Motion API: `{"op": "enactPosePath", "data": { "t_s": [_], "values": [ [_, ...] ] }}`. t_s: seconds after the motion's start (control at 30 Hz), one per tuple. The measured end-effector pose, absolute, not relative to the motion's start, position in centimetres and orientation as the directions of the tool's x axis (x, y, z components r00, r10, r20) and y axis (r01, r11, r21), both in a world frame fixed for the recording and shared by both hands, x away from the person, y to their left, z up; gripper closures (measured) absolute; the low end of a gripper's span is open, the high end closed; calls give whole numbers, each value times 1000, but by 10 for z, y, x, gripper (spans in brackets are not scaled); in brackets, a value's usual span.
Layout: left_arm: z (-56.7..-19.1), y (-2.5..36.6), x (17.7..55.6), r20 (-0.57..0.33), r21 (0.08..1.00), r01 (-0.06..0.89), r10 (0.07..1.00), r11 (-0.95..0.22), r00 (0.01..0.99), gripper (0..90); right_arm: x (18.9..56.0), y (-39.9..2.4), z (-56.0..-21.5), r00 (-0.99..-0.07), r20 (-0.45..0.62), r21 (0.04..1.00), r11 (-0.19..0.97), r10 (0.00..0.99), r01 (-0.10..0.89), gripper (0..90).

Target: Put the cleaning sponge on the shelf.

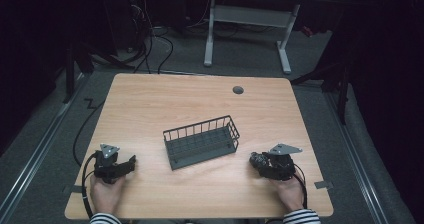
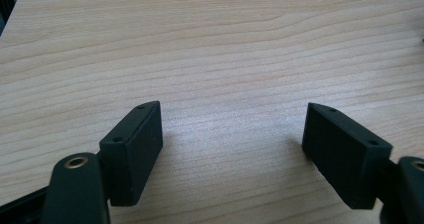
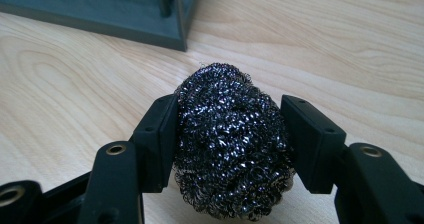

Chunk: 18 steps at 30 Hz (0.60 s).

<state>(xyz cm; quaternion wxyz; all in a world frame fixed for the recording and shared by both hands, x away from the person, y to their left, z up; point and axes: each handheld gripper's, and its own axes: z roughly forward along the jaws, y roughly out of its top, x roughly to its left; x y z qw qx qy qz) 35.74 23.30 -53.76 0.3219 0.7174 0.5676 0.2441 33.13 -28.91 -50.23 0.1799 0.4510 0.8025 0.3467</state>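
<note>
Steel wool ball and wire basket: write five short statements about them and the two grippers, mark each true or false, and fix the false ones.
1. The right gripper is clamped on the steel wool ball. True.
2. The left gripper holds a sponge. False: its jaws stand wide apart over bare table.
3. The wire basket sits on the table between the two grippers. True.
4. The steel wool ball lies inside the basket. False: it is outside it, in the right gripper's jaws.
5. The basket is lying on its side. False: it stands upright, open side up.
</note>
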Motion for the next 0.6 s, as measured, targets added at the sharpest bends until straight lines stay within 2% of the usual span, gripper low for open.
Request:
{"op": "enactPosePath", "data": {
  "t_s": [0.17, 0.27, 0.6],
  "values": [
    [-538, 233, 357, -16, 739, 657, 972, -148, 236, 247, 331, -291, -498, -533, 49, 729, 335, 845, 597, 429],
    [-537, 233, 357, -17, 738, 658, 972, -147, 236, 250, 331, -295, -494, -534, 100, 741, 295, 839, 603, 427],
    [-537, 233, 357, -18, 738, 659, 972, -145, 235, 251, 331, -295, -476, -549, 124, 770, 269, 826, 578, 427]
  ]
}}
